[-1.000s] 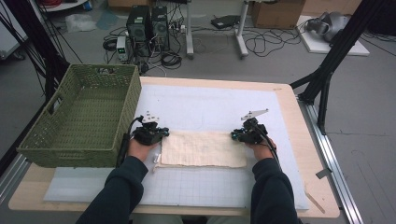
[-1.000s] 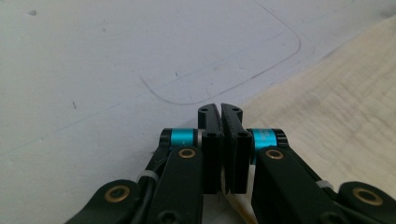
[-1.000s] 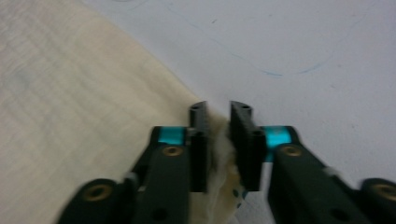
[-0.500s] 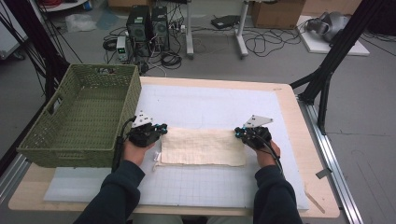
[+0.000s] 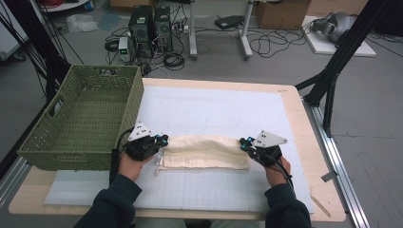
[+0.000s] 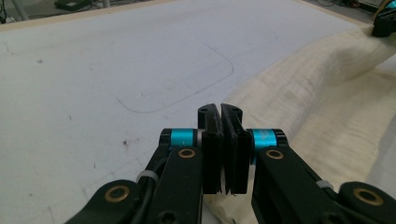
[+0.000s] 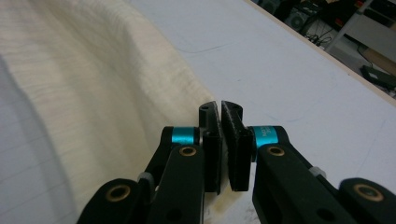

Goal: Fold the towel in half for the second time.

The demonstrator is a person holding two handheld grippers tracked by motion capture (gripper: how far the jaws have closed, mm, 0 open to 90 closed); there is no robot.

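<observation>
A cream cloth (image 5: 204,152) lies spread on the white mat (image 5: 214,109), its far edge raised into a soft ridge. My left gripper (image 5: 164,139) is at the cloth's far left corner and my right gripper (image 5: 242,141) at its far right corner. In the left gripper view the jaws of the left gripper (image 6: 220,112) are pressed together, with cloth (image 6: 327,102) rising to their right and pinched low between them. In the right gripper view the right gripper (image 7: 220,109) is shut the same way, with the cloth (image 7: 93,93) on its left.
A green woven basket (image 5: 81,114) stands at the table's left edge, close beside my left hand. The wooden table (image 5: 304,142) ends just right of the mat. Computers and cables lie on the floor beyond the far edge.
Both grippers have tipped and closed in slightly at the cloth's far corners. The far edge of the cloth has lifted from flat into a raised fold.
</observation>
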